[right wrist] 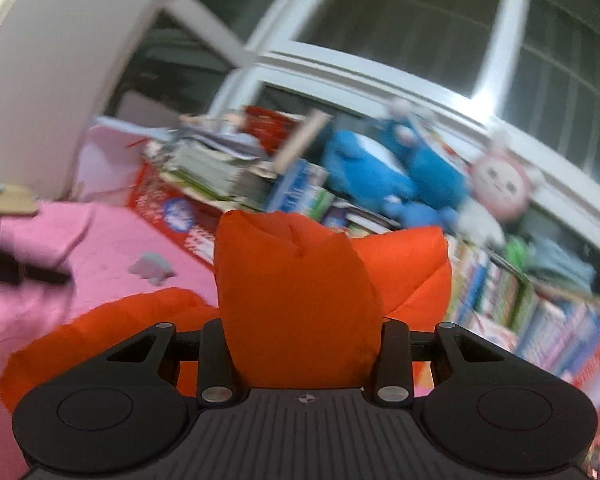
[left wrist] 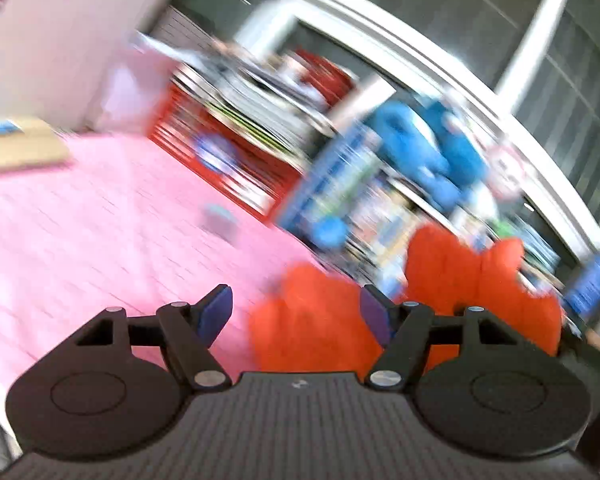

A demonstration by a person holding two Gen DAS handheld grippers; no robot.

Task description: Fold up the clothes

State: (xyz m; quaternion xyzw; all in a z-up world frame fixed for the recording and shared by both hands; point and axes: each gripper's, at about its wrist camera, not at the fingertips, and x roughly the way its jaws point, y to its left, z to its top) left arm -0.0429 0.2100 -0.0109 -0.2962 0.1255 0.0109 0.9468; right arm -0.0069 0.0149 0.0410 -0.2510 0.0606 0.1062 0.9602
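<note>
Above pink quilted bedspread (right wrist: 112,248), bright orange fabric garment (right wrist: 296,280) pinched by right gripper (right wrist: 302,344); left gripper (left wrist: 296,312) spread, empty. Mid-fold lift judged; free edge to be caught next.

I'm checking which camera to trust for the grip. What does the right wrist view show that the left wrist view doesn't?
Only the right wrist view: the right gripper shut on a fold of the orange garment, and a pink plush toy. Only the left wrist view: the left gripper open, holding nothing. Both share the orange garment, the pink bedspread, the blue plush toy and stacked books.
</note>
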